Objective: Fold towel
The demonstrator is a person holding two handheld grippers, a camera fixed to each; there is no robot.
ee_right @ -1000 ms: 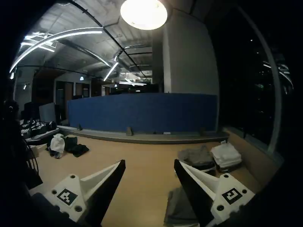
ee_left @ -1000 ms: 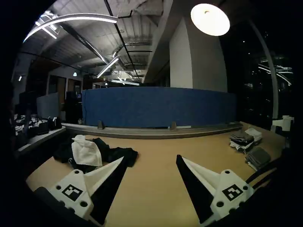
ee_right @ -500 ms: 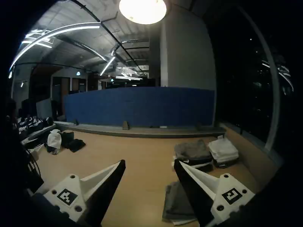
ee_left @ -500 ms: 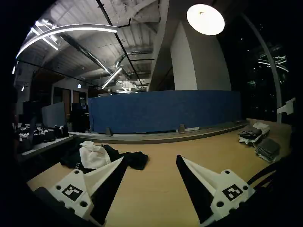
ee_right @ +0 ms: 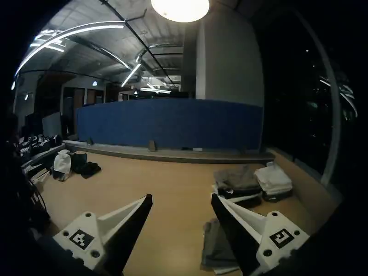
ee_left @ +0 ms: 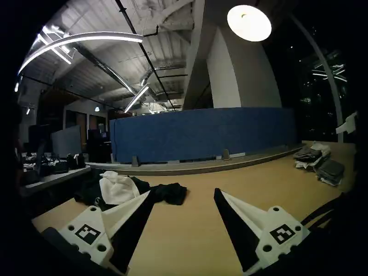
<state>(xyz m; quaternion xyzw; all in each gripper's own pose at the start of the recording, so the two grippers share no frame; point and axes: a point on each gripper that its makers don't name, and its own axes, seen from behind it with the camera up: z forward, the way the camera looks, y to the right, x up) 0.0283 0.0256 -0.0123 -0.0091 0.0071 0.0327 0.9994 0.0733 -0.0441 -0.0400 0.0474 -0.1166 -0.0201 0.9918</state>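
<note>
As our left gripper [ee_left: 182, 191] and right gripper [ee_right: 181, 195] hang spread and empty, the crumpled white towel [ee_left: 117, 188] lies just beyond the left one's left fingertip, far from the right's.

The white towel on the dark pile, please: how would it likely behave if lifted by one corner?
The white towel lies bunched in soft folds, so it will probably hang limp and drape rather than keep shape. It lies against the dark cloths, so one may drag along. It looks light; pushing would likely bunch it rather than slide it.
</note>
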